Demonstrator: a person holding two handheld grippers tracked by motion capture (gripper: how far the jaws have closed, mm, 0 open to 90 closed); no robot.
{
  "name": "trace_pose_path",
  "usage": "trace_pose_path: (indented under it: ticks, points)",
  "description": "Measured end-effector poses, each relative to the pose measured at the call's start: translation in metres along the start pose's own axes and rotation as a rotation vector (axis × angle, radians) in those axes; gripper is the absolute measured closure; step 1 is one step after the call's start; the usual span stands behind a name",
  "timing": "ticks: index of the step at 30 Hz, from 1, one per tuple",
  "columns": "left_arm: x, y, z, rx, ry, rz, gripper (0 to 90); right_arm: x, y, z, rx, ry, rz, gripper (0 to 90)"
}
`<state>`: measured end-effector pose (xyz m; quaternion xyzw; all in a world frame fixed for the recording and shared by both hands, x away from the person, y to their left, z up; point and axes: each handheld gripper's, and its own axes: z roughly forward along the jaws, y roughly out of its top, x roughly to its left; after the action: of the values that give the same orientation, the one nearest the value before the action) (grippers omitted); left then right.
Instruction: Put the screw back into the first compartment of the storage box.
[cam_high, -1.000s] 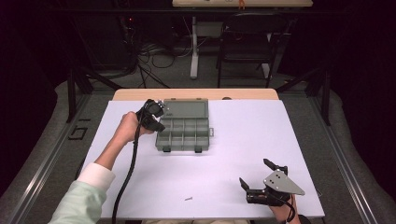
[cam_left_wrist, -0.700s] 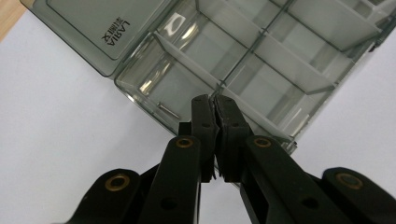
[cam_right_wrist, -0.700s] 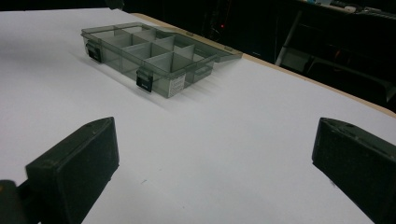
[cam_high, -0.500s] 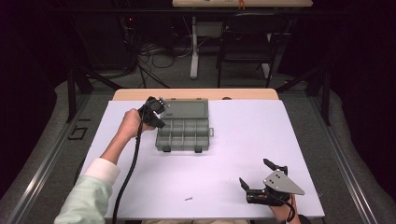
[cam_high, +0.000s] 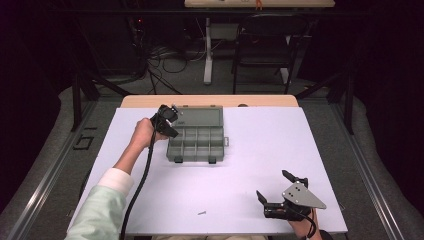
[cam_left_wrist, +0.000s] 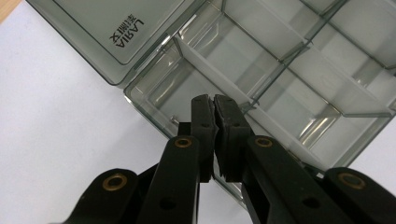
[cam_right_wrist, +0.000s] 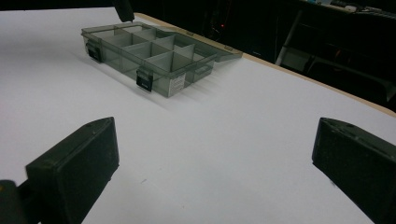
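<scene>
The box (cam_high: 196, 141) lies open with empty compartments, the left gripper (cam_left_wrist: 214, 109) with jaws together hovers above its far-left corner, the small screw (cam_high: 202, 213) on the near table (cam_high: 300, 145) is not yet picked, and the right gripper (cam_high: 276, 191) rests with jaws apart.

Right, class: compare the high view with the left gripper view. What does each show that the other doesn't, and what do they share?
High view alone: the right gripper, jaws wide open, near the front edge of the white table, a small screw, the person's sleeve and a chair behind. Left gripper view alone: lettering on the lid, and the left gripper with jaws shut above a corner compartment. Both: the clear compartment box, lid open.
</scene>
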<state>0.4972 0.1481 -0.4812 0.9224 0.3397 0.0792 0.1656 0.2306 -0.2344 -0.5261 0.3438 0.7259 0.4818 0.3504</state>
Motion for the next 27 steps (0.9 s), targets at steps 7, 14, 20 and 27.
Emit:
trace_pose_path:
  ticks: [7,14,20,27]
  points:
    - [0.001,-0.001,0.001,-0.025,-0.003,-0.012,78.3,0.0,0.0,0.0,0.0,0.0,0.0,0.0]
    - [-0.006,-0.003,-0.008,-0.029,-0.043,-0.005,52.1,0.0,0.0,0.0,-0.005,-0.003,0.0,0.0]
    - [-0.022,-0.003,-0.023,-0.042,-0.045,0.041,30.1,0.0,-0.001,0.002,-0.021,-0.003,0.003,0.0]
    - [-0.046,-0.009,-0.038,-0.037,-0.044,0.119,17.6,0.0,-0.001,0.002,-0.021,-0.003,0.003,0.0]
